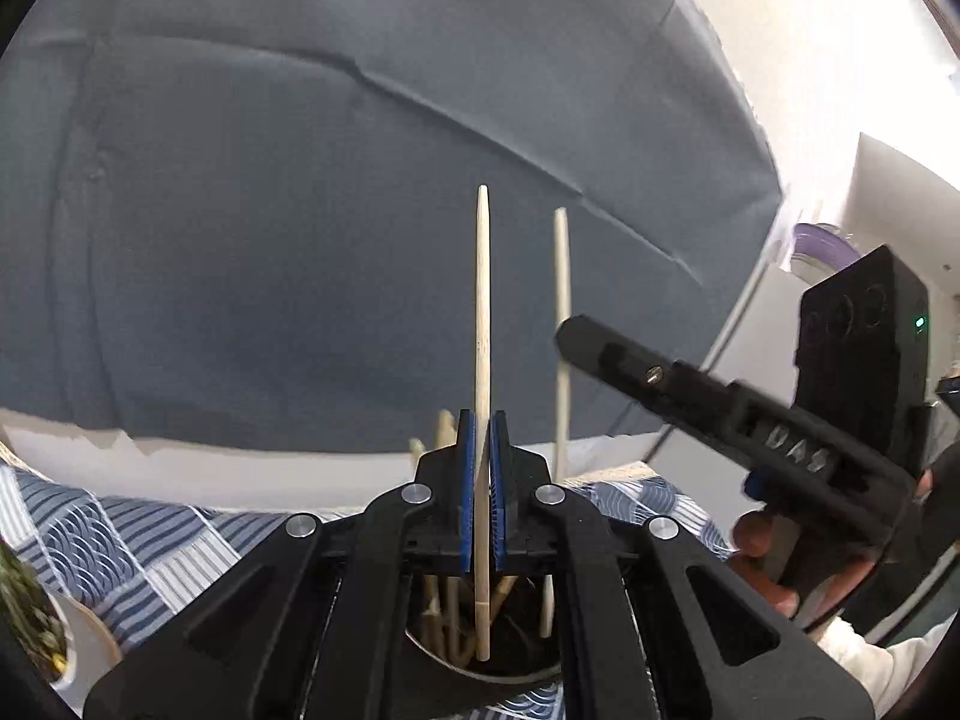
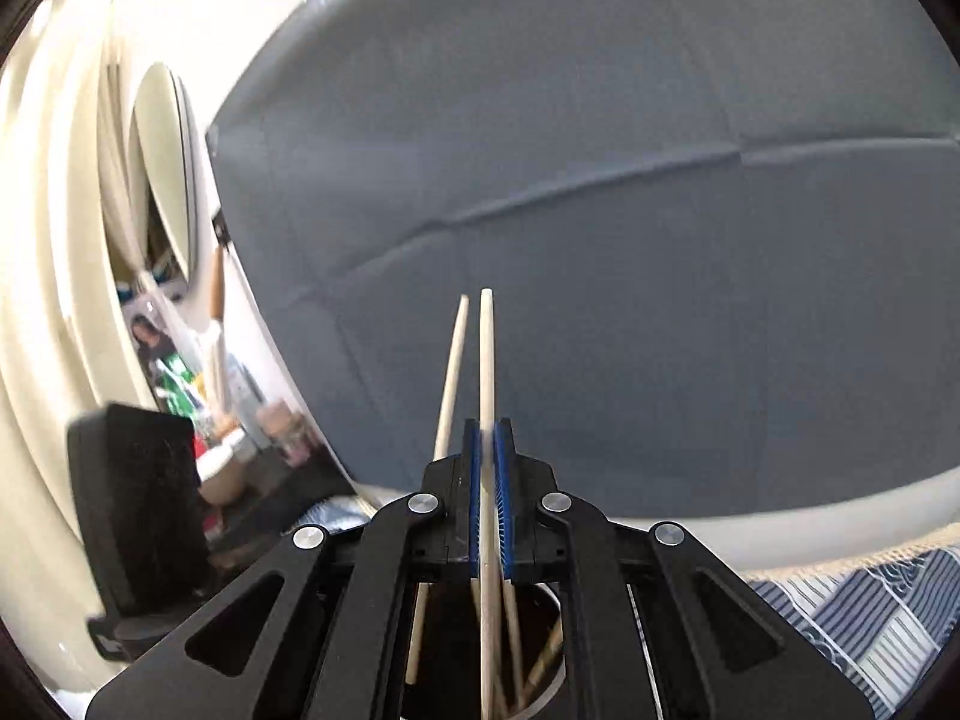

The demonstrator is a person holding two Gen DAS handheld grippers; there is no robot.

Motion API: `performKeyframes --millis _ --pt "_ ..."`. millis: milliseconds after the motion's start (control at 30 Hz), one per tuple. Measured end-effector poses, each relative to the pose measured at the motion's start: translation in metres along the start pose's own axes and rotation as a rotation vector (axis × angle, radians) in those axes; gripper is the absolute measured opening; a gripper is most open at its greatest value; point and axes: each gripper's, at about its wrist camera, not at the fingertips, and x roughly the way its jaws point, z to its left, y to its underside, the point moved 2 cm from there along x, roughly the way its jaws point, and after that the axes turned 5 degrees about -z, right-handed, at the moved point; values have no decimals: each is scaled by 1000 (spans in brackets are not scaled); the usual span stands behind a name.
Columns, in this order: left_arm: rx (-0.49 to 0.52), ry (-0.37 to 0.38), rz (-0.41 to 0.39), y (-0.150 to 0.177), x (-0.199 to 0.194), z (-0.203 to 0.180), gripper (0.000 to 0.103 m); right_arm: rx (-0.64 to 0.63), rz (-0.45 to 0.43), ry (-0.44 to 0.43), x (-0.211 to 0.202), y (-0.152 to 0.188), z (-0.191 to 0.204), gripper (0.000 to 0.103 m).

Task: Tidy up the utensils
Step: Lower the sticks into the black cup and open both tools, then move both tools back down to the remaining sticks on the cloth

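My left gripper [image 1: 483, 483] pinches one chopstick [image 1: 482, 324]; only its view shows the right gripper [image 1: 576, 339] (also clamping a chopstick [image 2: 486, 396]) crowding the holder [image 1: 480, 669].

A lived-in home. A blue patterned tablecloth [image 1: 120, 540] covers the table, with a grey fabric backdrop [image 1: 300, 210] hung behind its far edge. Beyond the backdrop's left edge in the right wrist view, cream walls [image 2: 54, 240] and cluttered household jars [image 2: 282, 426] show.
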Motion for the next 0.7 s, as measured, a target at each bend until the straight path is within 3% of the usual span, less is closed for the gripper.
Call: performKeyframes --millis 267,367,400,433,467,500,600,700 --pt "57 -5 40 14 -13 -10 5 4 65 19 -12 18 -3 8" --pt "77 -36 56 16 -23 -13 16 -2 77 37 -19 21 -2 9" --pt "76 -36 55 16 -25 -14 26 -6 81 48 -22 21 -2 9" --pt "78 -47 55 17 -31 -13 38 -8 80 56 -26 22 -3 20" --pt "84 -65 58 19 -36 -13 42 -4 80 69 -31 22 -3 29" --pt "93 -83 66 20 -41 -13 48 1 80 89 -37 23 -5 48" --pt "98 -131 89 26 -54 -13 62 -14 99 128 -51 25 -3 52" --pt "89 -185 132 38 -63 -12 79 -50 126 177 -61 27 0 76"
